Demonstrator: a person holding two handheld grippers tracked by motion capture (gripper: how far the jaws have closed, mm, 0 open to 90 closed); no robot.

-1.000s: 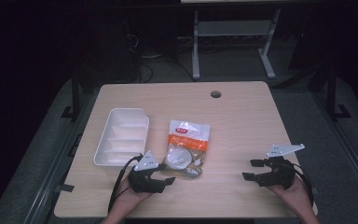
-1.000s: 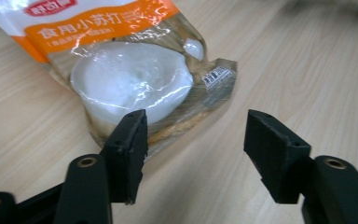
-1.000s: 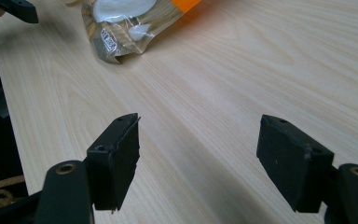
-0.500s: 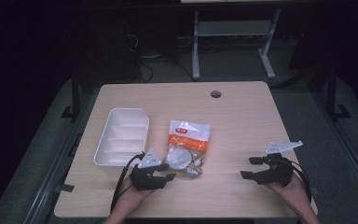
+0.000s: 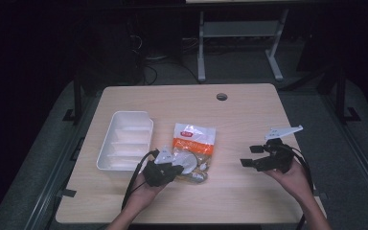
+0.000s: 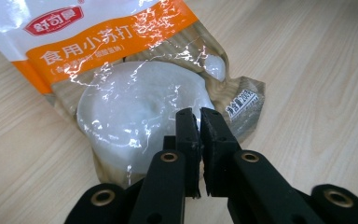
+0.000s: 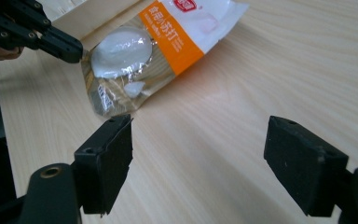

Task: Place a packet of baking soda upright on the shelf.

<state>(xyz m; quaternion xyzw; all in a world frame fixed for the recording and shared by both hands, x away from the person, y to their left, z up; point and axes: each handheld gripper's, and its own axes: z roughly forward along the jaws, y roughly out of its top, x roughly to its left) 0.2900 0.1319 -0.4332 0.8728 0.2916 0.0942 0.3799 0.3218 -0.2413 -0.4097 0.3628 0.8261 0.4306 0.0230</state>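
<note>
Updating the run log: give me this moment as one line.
left gripper: shut on bag edge | right gripper: open, clear | tray: beside bag

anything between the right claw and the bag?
Nothing visible. Bare table lies between the open right claw and the bag. The left claw has just closed at the bag's near edge, on the far side from the right claw.

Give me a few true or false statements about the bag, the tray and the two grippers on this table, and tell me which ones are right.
1. The left gripper has its jaws shut at the bag's edge. True; they have just been closing.
2. The bag lies inside the white tray. False; it lies on the table, right of the tray.
3. The right gripper is open with nothing between its jaws. True.
4. The bag has a blue band. False; the band is orange.
</note>
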